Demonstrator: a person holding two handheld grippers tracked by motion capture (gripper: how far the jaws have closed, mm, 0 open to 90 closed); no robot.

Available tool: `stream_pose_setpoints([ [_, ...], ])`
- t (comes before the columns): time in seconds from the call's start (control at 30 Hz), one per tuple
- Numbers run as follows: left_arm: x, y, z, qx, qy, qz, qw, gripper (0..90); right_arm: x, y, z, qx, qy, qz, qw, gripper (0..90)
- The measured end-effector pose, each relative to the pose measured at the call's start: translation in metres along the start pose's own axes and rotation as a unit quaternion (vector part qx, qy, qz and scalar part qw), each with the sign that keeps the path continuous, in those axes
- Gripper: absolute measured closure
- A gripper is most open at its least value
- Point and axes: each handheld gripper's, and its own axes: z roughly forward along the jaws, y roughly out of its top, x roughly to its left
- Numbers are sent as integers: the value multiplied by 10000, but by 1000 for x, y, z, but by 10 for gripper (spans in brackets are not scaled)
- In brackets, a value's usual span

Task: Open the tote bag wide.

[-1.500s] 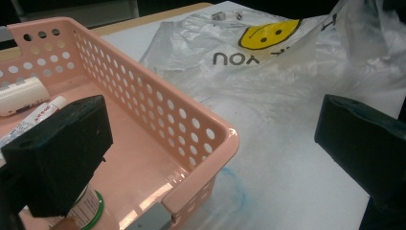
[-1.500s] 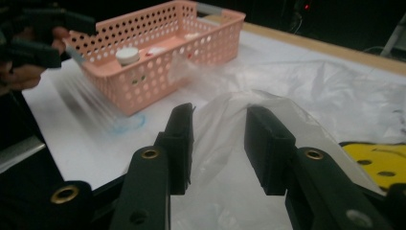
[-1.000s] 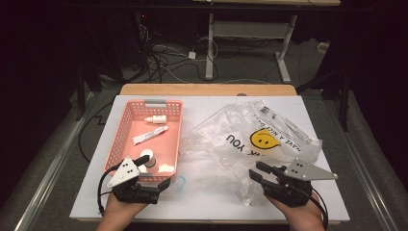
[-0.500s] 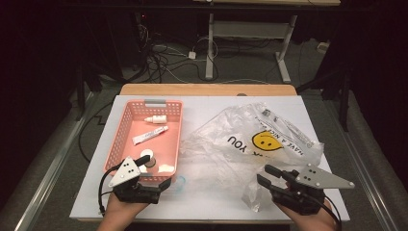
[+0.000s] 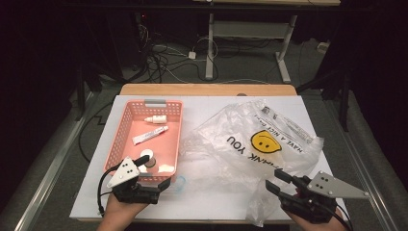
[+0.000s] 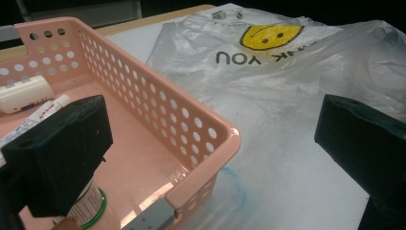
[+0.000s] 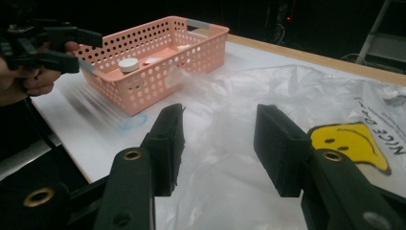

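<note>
The high view looked forward and down over the whole desk [image 5: 202, 103]. Each tool camera sat low, peering close along its own jaws. Both shared the pink basket [image 6: 158, 110], left of the right tool [image 7: 218, 143], and the plastic bag [image 7: 297, 91].

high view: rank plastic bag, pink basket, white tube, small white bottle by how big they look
1. plastic bag, spread over the right half of the sheet
2. pink basket
3. white tube in the basket
4. small white bottle in the basket, somewhat shorter than the tube; the gap between these two is small.
</note>
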Motion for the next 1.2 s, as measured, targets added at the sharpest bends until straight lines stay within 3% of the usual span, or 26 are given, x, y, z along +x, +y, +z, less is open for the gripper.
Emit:
stream_pose_setpoints([
  [0.13, 0, 0, -1, -24, 4, -13, 10000, 0, -9, 4, 19, 71, 87, 74, 9999, 534],
  [0.17, 1, 0, -1, -26, 0, -25, 10000, 0, -13, 5, 31, 133, 90, 68, 9998, 525],
  [0.37, 2, 0, 0, -16, -23, -29, 10000, 0, -25, 17, 59, 248, 26, 74, 9997, 474],
  [0.43, 2, 0, -1, -22, -18, -23, 10000, 0, -30, 25, 78, 414, 14, 37, 9991, 465],
  [0.57, 3, 0, -2, -30, -2, -30, 10000, 0, -30, 26, 98, 680, 65, -77, 9976, 462],
  [0.63, 3, -1, -2, -23, 3, -27, 10000, 0, -27, 19, 116, 982, 140, -154, 9950, 465],
  [0.7, 3, -1, -2, -24, 6, -25, 10000, 0, -25, 15, 121, 1091, 174, -179, 9937, 468],
  [0.9, 3, -1, -3, -27, 15, -32, 10000, 0, -16, -18, 146, 1692, 250, -271, 9849, 470],
  [1.2, 2, -1, -3, -22, 5, -20, 10000, 0, -15, -46, 161, 2111, 228, -324, 9767, 543],
])
